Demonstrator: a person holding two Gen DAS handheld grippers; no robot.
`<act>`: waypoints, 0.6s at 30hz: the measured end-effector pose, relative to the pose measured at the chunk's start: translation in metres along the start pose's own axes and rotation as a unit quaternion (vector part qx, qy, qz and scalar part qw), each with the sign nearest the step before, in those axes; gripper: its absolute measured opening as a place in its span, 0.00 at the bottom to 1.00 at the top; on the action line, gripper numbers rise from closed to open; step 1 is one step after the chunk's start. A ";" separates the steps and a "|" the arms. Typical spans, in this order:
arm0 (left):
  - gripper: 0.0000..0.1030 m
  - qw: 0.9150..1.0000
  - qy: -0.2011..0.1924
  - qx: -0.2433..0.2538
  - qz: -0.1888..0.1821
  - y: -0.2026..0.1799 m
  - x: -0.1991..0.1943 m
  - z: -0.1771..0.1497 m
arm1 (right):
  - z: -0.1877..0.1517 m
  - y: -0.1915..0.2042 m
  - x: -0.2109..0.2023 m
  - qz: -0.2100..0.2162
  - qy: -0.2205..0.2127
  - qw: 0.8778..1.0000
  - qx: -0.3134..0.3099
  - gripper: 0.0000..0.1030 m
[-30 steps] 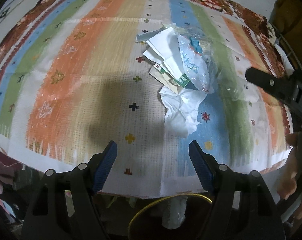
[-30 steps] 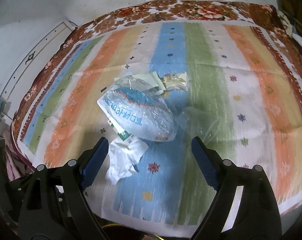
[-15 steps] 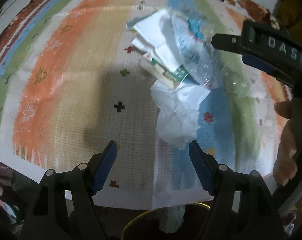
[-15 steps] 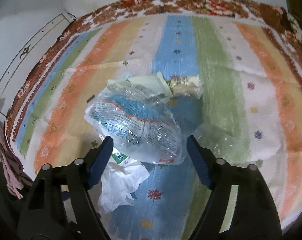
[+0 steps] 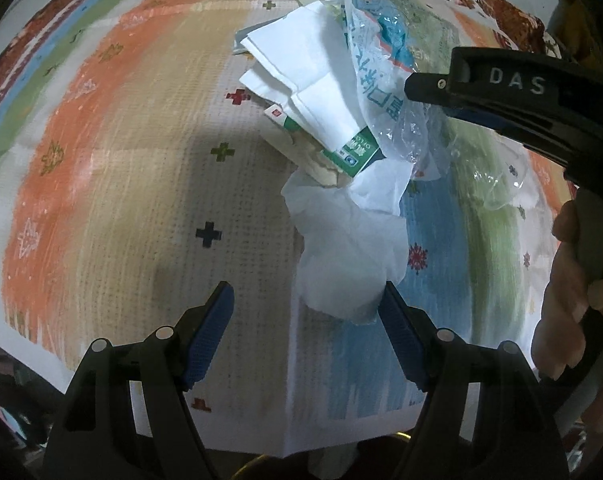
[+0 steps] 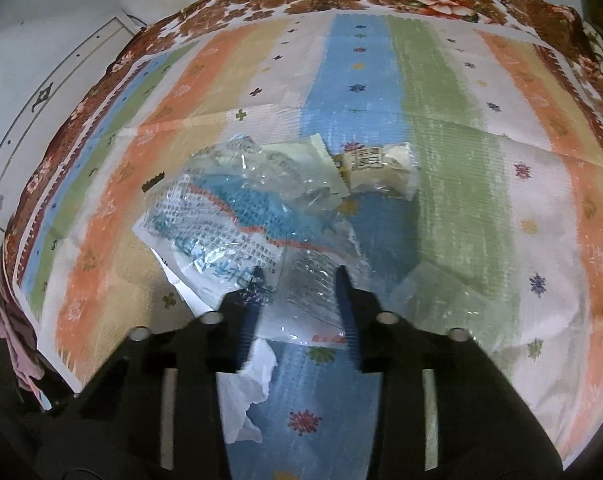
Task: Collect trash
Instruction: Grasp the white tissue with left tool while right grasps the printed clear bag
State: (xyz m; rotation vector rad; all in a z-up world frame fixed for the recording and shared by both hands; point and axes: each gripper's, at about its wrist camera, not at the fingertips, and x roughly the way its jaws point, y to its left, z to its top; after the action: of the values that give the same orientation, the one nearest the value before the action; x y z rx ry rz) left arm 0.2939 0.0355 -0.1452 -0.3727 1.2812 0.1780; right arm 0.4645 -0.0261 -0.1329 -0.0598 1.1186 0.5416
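In the left wrist view, the left gripper is seen pointed steeply down at a striped cloth, its blue-padded jaws spread wide with nothing pressed between them. A crumpled white tissue lies on the cloth just ahead, its near edge reaching the right-hand pad. Beyond it a pile of trash is stacked: folded white paper, a green-and-white carton partly buried under the paper, and a clear printed plastic bag. The right gripper is seen from the side, reaching into the bag; its tips are hidden by the plastic. A hand gripping its handle is cut off at the frame's edge.

In the right wrist view, the right gripper is angled down over the clear printed plastic bag, and its jaws are closing with the bag's crinkled near edge between them; whether the pads already press on it cannot be told through the film. A cream wrapper lies behind the bag, a second clear film rests to the right, and the white tissue is partly hidden by the gripper body.
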 end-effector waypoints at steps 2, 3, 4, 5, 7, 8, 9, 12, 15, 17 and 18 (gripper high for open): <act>0.71 1.000 -0.003 0.001 -0.001 -0.001 0.001 0.001 | 0.001 0.002 0.003 0.003 0.003 1.000 -0.001 0.11; 0.68 1.000 -0.004 0.002 0.000 -0.003 0.002 0.002 | 0.002 0.003 0.003 0.004 0.003 1.000 -0.001 0.09; 0.65 1.000 -0.005 0.004 0.002 -0.004 0.003 0.002 | 0.002 0.003 0.003 0.005 0.001 1.000 -0.001 0.08; 0.59 1.000 -0.005 0.007 0.004 -0.005 0.004 0.002 | 0.002 0.003 0.002 0.004 -0.001 1.000 -0.002 0.05; 0.49 1.000 0.001 0.013 0.009 -0.008 0.007 0.002 | 0.002 0.004 -0.001 0.002 -0.007 1.000 -0.003 0.04; 0.38 1.000 0.006 0.015 0.012 -0.008 0.008 0.003 | 0.002 0.003 -0.002 0.001 -0.009 1.000 -0.002 0.03; 0.26 1.000 0.017 0.016 0.017 -0.009 0.011 0.003 | 0.002 0.003 -0.005 0.000 -0.013 1.000 -0.002 0.03; 0.11 0.999 0.034 0.017 0.023 -0.008 0.014 0.002 | 0.000 0.000 -0.012 -0.004 -0.020 1.000 -0.001 0.02; 0.07 0.999 0.025 0.018 0.029 -0.007 0.011 0.003 | -0.003 -0.004 -0.018 -0.006 -0.025 1.000 0.002 0.01; 0.06 0.999 0.024 0.011 0.028 -0.005 0.010 0.004 | -0.005 -0.007 -0.022 -0.009 -0.027 1.000 0.003 0.01; 0.05 0.999 0.024 0.007 0.026 -0.002 0.008 0.005 | -0.006 -0.009 -0.025 -0.010 -0.029 1.000 0.004 0.01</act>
State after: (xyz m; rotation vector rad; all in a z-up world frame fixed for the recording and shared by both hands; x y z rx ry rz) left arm 0.3018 0.0348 -0.1512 -0.3345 1.3389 0.2053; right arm 0.4560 -0.0456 -0.1160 -0.0475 1.0628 0.5169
